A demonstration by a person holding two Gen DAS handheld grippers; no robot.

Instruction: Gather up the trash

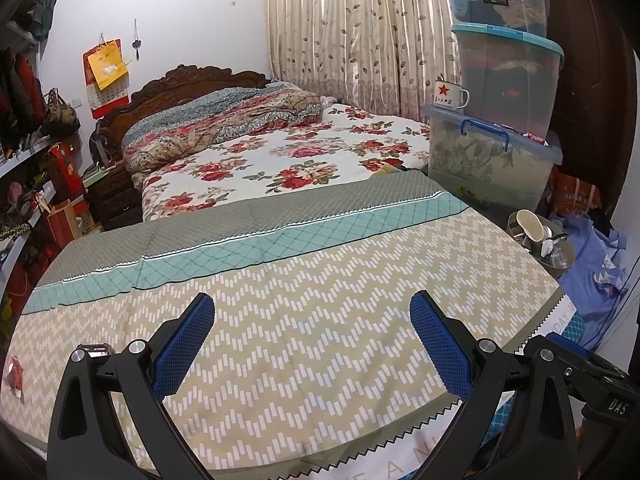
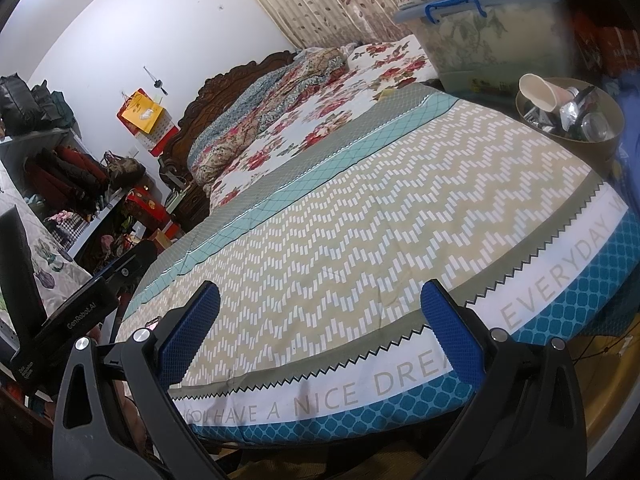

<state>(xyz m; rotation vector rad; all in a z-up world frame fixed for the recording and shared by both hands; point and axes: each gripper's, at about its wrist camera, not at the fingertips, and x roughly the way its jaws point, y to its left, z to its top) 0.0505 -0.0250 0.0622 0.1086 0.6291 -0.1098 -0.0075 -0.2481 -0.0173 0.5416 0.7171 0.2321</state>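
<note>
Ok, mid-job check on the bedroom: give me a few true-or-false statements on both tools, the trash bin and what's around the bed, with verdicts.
1. The left tool is open and holds nothing. True.
2. The right tool is shut on a paper cup. False: it is open and empty; the paper cup lies in the trash bin.
3. The trash bin is empty. False: it holds the cup and other crumpled waste.
4. A white mug with a red star stands on the lid of the lowest storage box. True.
5. The patterned bedspread in front of the tools has trash lying on its middle. False: none shows on its middle.
</note>
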